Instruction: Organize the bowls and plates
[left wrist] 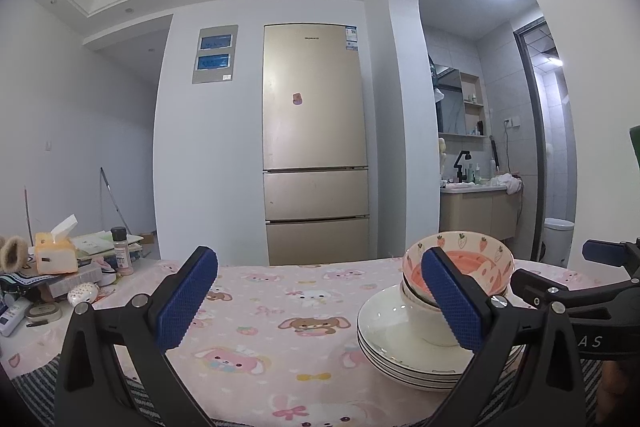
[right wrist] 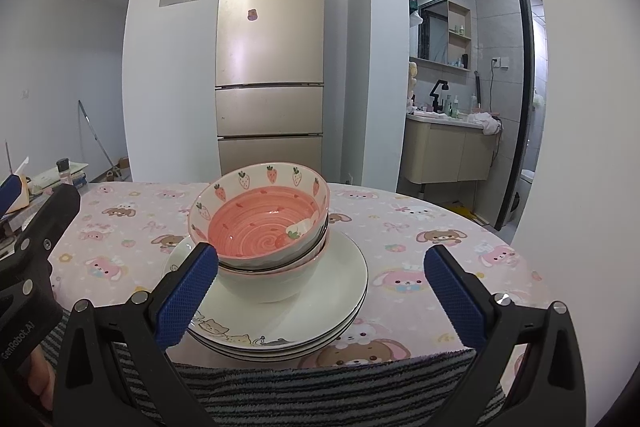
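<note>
Two gripper sets released, holding nothing; pink strawberry-print ceramic bowl (right wrist: 260, 215) stacked on white round plates (right wrist: 340, 275) sits centre frame, nearer right gripper (right wrist: 320, 291) than left gripper (left wrist: 320, 299).

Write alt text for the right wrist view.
A strawberry-patterned pink bowl sits nested on white bowls atop stacked white plates on a pink cartoon tablecloth. The open right gripper frames them, empty; a gold fridge stands behind.
</note>
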Demonstrator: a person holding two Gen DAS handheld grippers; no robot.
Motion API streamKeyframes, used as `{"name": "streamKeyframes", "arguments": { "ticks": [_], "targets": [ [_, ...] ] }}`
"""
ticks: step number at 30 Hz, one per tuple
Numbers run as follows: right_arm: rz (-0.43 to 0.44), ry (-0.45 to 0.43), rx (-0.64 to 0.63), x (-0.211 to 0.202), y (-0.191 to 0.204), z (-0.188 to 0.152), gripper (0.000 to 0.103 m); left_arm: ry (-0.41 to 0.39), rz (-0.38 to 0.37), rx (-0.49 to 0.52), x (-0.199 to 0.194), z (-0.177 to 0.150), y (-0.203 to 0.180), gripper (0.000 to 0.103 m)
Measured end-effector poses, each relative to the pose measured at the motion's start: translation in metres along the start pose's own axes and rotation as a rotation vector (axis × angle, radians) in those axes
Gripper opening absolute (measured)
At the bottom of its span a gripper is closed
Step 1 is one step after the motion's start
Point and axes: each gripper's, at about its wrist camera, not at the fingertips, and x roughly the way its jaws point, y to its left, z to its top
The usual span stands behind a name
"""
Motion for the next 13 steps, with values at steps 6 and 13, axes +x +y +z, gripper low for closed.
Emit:
{"name": "streamKeyframes", "arguments": {
  "ticks": [6, 13],
  "targets": [
    [0.006, -0.001, 0.007, -0.0002, -0.0008, 0.0005, 0.103, 0.0, 0.0, 0.0, 0.0001, 0.0004, 0.0003, 0.103],
    [0.006, 0.004, 0.005, 0.0009, -0.0012, -0.0001, 0.103, 0.003, 0.0, 0.005, 0.0003, 0.0003, -0.0006, 0.103]
  ]
}}
